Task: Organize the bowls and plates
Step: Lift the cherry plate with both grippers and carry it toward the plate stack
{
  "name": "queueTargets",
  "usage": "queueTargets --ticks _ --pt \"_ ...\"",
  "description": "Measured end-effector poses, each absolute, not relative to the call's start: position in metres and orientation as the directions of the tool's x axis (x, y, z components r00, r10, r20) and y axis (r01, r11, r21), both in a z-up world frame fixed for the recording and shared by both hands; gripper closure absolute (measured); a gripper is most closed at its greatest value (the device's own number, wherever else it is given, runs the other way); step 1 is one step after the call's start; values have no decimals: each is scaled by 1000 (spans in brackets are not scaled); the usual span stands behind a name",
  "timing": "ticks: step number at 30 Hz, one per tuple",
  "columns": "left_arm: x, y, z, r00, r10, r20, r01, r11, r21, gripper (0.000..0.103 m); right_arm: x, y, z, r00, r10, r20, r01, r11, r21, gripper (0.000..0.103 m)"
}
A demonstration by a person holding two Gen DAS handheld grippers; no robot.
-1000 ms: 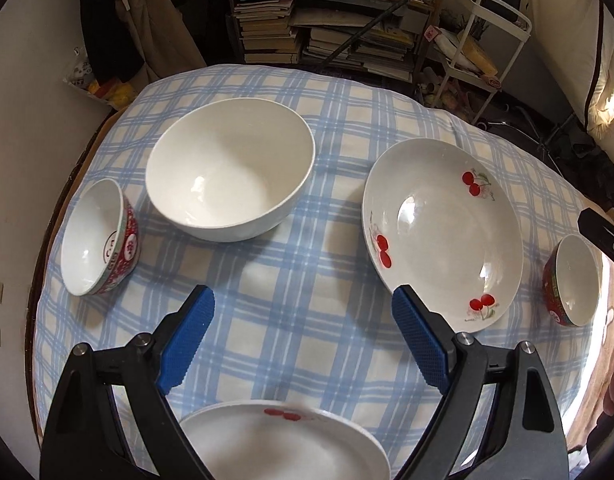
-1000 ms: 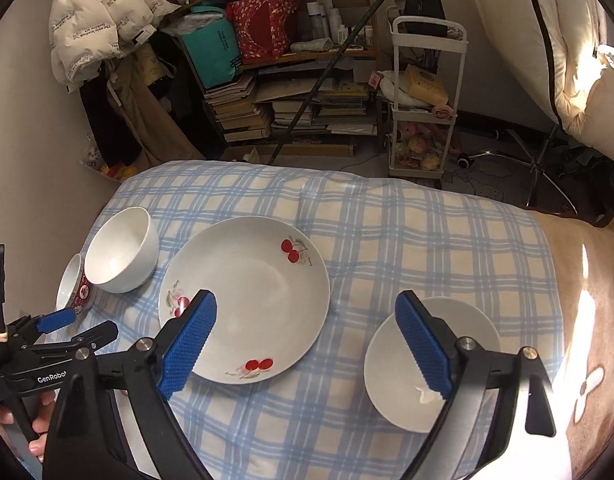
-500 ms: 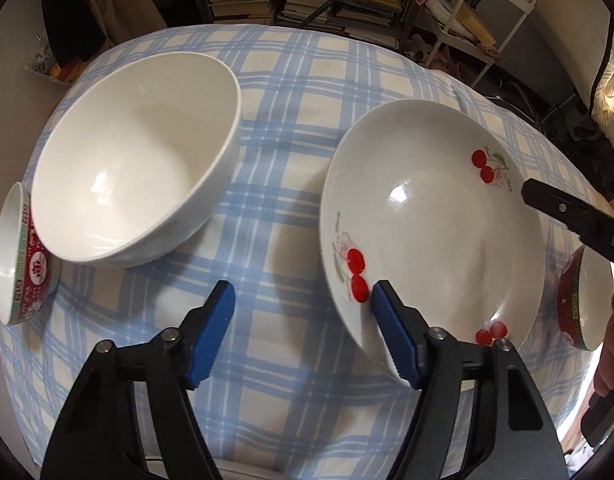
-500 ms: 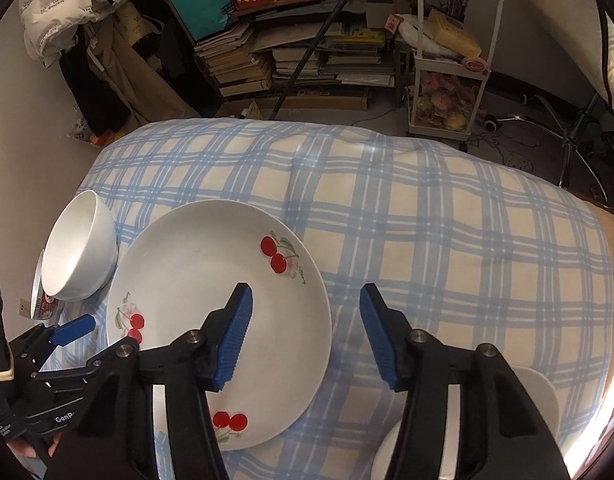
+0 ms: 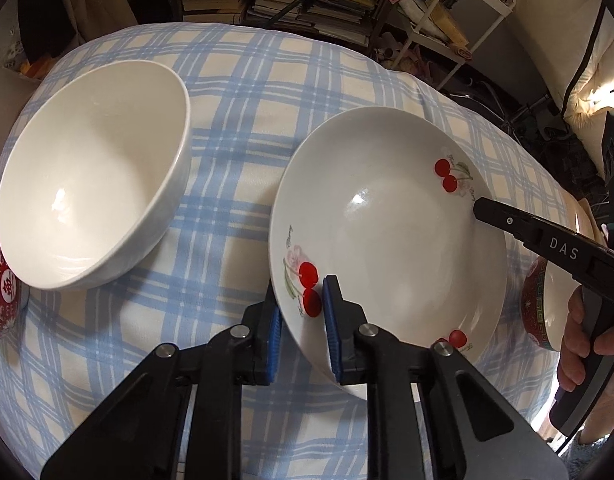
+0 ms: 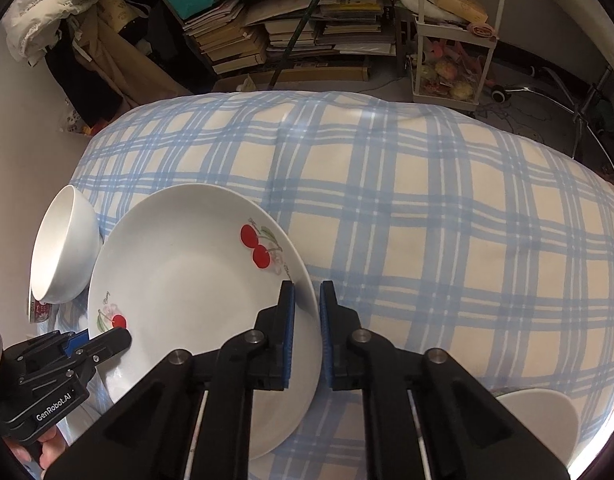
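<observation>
Barely begun, by the look of it: nothing stacked yet. Cherry plate [image 5: 391, 248] resting on the checked cloth [image 6: 427, 220] of the worktop, beside the big white bowl [image 5: 87, 196], the two close but not nested. Small red-patterned bowl [image 5: 3, 284] tucked at the far left just past the big bowl, a second red-patterned bowl [image 5: 547, 304] at the right beyond the plate, and a plain white dish [image 6: 543, 420] alone at the lower right of the right wrist view. All still spread out singly, so the whole sorting into piles remains to do. Left gripper [image 5: 301, 312] clamped on the plate's near-left rim, fingers [image 5: 331, 320] one inside and one outside the rim, over the cherry print. Right gripper [image 6: 305, 332] set astride the opposite rim, fingers [image 6: 287, 336] nearly together with the plate edge between them, apparently pinching it. Likely a two-handed lift in preparation; whether the plate has left the cloth cannot be told. Compared with a second ago: both pairs of fingers wide apart then, now just closing onto the plate; both grippers lower and nearer, the plate much larger in each view, the crockery itself unmoved.
</observation>
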State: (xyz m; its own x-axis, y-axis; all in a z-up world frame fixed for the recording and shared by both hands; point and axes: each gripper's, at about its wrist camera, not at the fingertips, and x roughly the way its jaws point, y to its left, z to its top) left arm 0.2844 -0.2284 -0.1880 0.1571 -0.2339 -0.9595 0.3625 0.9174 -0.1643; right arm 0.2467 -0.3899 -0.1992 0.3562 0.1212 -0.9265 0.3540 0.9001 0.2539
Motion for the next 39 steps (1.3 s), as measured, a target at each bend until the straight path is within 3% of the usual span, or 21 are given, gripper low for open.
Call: queueTargets --ticks 19,39 --pt "252 -196 -154 145 -203 -968 398 908 -131 83 200 -353 -165 394 160 -905 331 894 302 94" --pt "150 -96 -107 199 -166 -966 362 928 -85 82 114 -249 -117 463 192 -865 275 897 347 94"
